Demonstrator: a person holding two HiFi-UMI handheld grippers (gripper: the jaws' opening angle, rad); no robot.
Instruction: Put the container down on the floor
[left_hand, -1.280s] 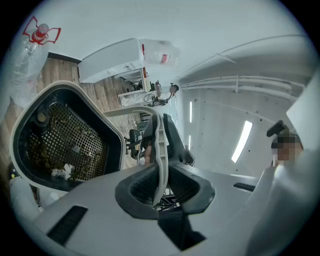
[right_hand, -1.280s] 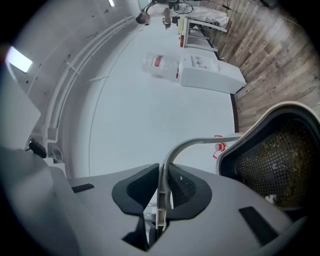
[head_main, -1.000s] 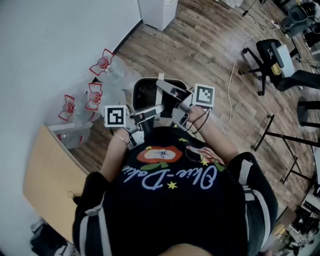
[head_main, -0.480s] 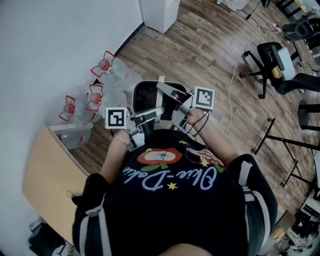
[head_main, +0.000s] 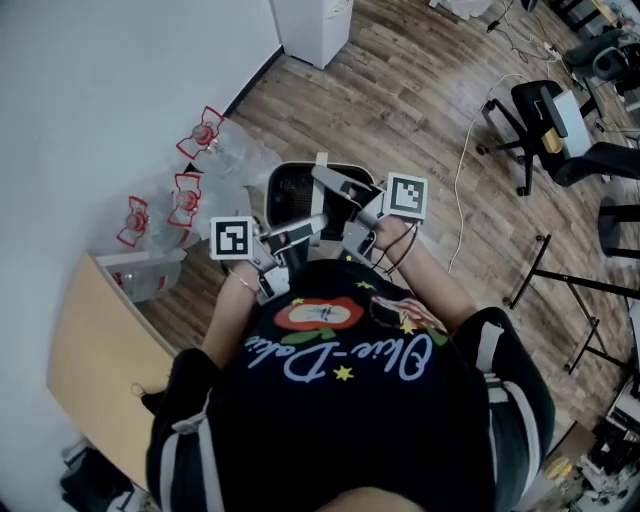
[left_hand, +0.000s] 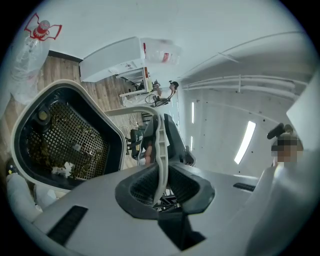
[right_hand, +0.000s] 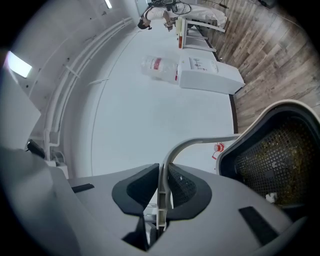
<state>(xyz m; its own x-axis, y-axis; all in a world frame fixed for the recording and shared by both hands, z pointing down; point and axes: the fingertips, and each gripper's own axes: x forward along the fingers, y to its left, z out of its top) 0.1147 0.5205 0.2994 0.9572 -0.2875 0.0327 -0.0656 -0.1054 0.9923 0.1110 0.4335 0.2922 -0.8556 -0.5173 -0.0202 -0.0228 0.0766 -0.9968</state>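
Wood-grain plank floor (head_main: 400, 90) met a plain white wall (head_main: 100, 80), and the container (head_main: 288, 188) hung above those planks, just in front of the person's chest. It was a rounded dark bin with a pale rim, lined with black mesh that carried brownish debris and a few white scraps (left_hand: 62, 169). A thin, pale plastic handle (left_hand: 159, 131) arched over the container, and 2 grippers clamped that strip. The left gripper (left_hand: 159, 175) had its ribbed dark pads (left_hand: 137, 187) pinched onto the handle, and the right gripper (right_hand: 161, 192) was clenched on it likewise. Each carried a cube (head_main: 231, 237) faced with a black-and-white square marker. On the wall side of the container lay crumpled clear plastic bottles (head_main: 230, 155) with red caps and red labels, their print too small to read. Beyond the container stood a white cabinet (head_main: 315, 25), its red sticker illegible. Behind the container, the black T-shirt (head_main: 350, 420) showed white cursive lettering and a flower motif, the wording not surely readable.
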